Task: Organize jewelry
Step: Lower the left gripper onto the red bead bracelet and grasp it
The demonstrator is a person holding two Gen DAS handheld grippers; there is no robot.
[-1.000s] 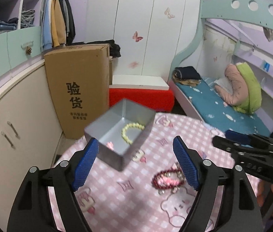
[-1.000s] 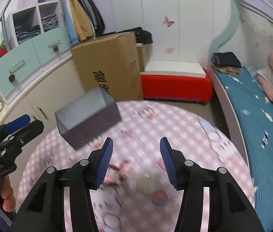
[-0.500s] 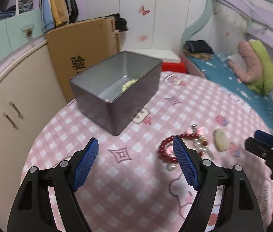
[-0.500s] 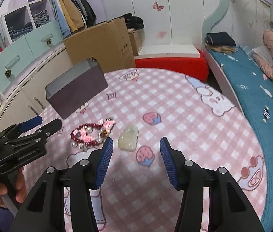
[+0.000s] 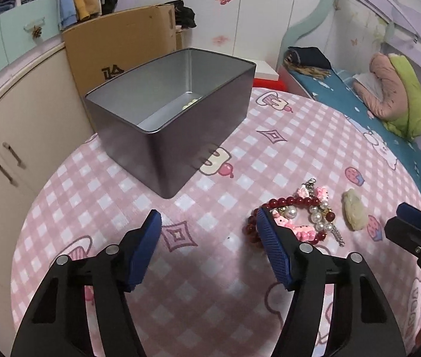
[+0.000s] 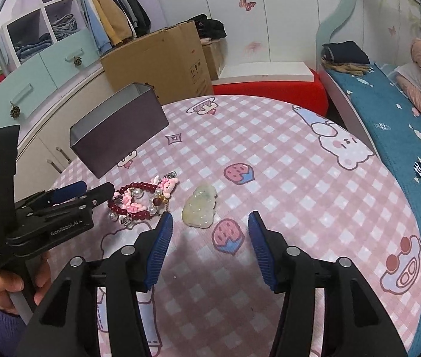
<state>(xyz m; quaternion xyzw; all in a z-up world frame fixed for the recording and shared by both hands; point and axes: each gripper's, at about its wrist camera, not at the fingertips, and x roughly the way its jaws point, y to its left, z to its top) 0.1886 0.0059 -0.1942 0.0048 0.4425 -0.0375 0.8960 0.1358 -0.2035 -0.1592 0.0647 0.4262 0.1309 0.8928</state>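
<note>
A round table covered in a pink checked cloth (image 5: 216,297) carries the items under review. A grey metal tin (image 5: 180,136) stands open-topped toward the far left of the table; a pale yellow bead bracelet (image 5: 191,103) lies on its floor, only partly visible past the near wall. On the cloth nearer the viewer lies a cluster of jewelry — a dark red bead bracelet (image 5: 288,201) tangled with a pearl-and-pink-charm bracelet (image 5: 314,217) — and just to its right, apart from it, a pale green jade pendant (image 5: 353,211). The left gripper (image 5: 209,220) hovers above the cloth with its jaws partly apart and closing; nothing sits between the blue pads, and its right pad overlaps the left edge of the bracelet cluster in the left wrist view, though contact cannot be confirmed. The right gripper (image 6: 210,223) is likewise partly apart, its jaws opening, with only bare cloth and a strawberry print between them; the jade pendant lies just beyond its left pad, not gripped. In the right wrist view a hand (image 6: 14,285) in a purple sleeve holds the left tool's handle. A cardboard box (image 6: 163,59) stands on the floor behind the table, and a bed with a blue sheet (image 6: 404,125) runs along the right.
</note>
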